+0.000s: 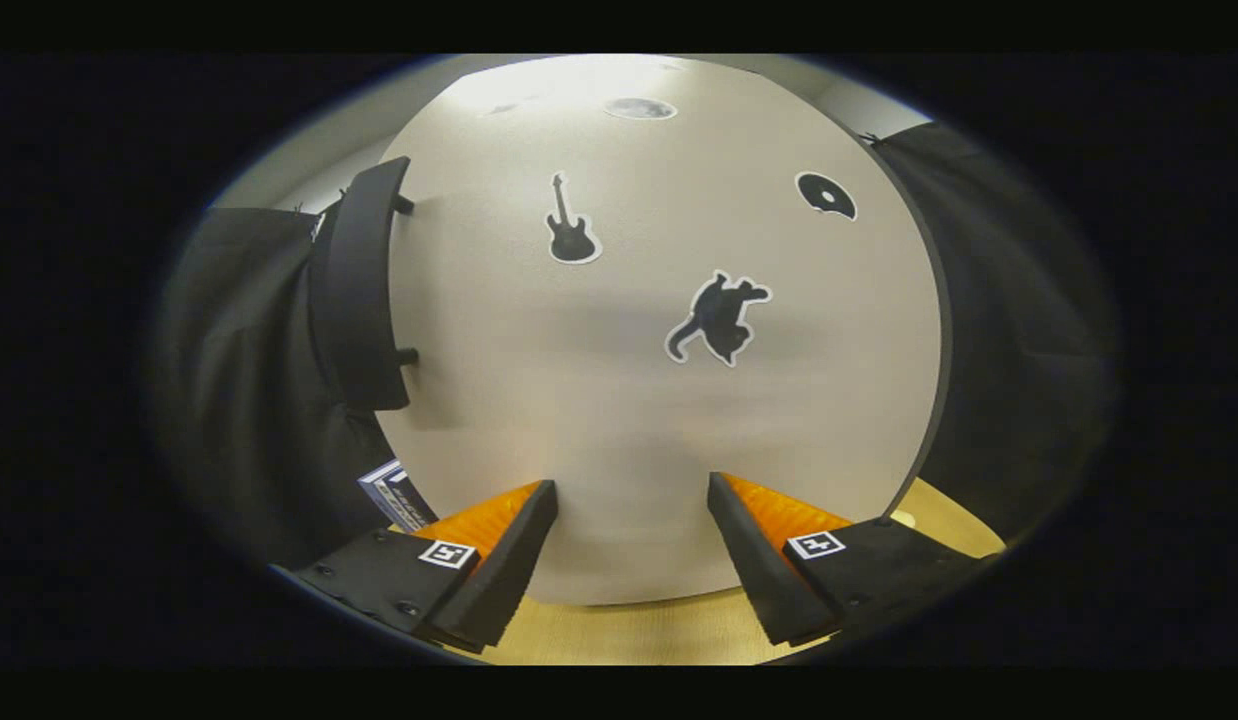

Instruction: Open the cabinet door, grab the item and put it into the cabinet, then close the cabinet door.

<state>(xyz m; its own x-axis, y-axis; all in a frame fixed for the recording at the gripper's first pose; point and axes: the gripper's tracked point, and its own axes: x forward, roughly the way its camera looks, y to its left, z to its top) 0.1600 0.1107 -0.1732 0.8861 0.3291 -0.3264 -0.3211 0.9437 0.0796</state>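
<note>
A pale cabinet door (619, 400) stands right in front of me, with dark guitar, cat and disc stickers on its face. A long black bar handle (364, 290) runs upright along the door's left side, above and to the left of my left finger. My gripper (631, 485) is open, its fingers spread wide with nothing between them, the tips close to the lower part of the door. A small blue and white box (394, 495) shows beside the door's lower left edge, just behind my left finger.
A light wooden table top (639, 630) lies under the fingers and the cabinet. Black cloth hangs on both sides of the cabinet. A white wall shows above the cloth.
</note>
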